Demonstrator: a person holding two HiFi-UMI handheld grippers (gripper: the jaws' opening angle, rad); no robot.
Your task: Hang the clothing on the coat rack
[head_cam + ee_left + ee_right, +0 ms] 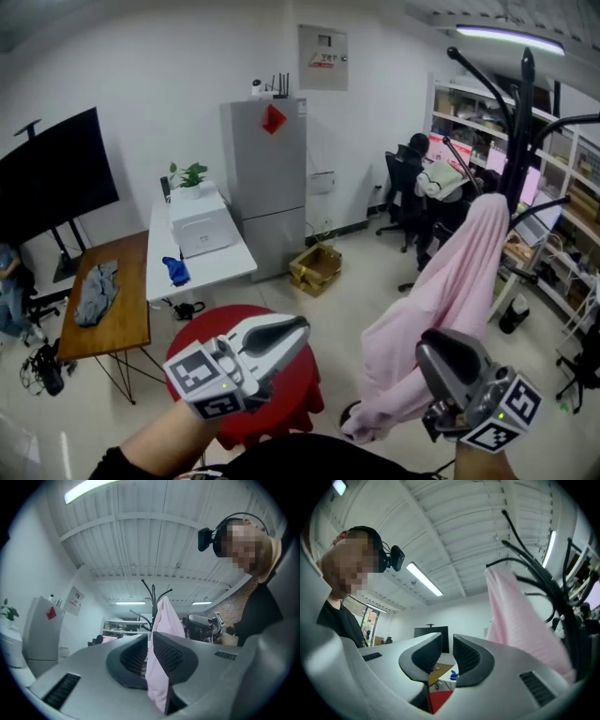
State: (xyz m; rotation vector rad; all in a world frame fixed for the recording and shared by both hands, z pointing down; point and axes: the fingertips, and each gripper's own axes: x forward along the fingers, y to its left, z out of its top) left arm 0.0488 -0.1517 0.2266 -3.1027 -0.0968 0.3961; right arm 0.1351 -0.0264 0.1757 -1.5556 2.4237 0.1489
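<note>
A pink garment (450, 281) hangs draped over an arm of the black coat rack (521, 122) at the right, its hem near the floor. My left gripper (300, 328) is low at the left, over a red stool, pointing toward the garment with its jaws shut and nothing in them. In the left gripper view, the garment (165, 616) on the rack (152, 590) shows beyond the left gripper (150, 637). My right gripper (433, 349) is beside the garment's lower part. Its jaws stand slightly apart and empty at the right gripper (447, 639), with the garment (520, 616) to its right.
A red stool (291, 384) stands just below the grippers. At the left are a wooden table (122, 328) with a grey cloth (97, 291), a white table (211, 267), a grey fridge (267, 178) and a black screen (56, 173). A cardboard box (316, 267) sits on the floor; shelves line the right.
</note>
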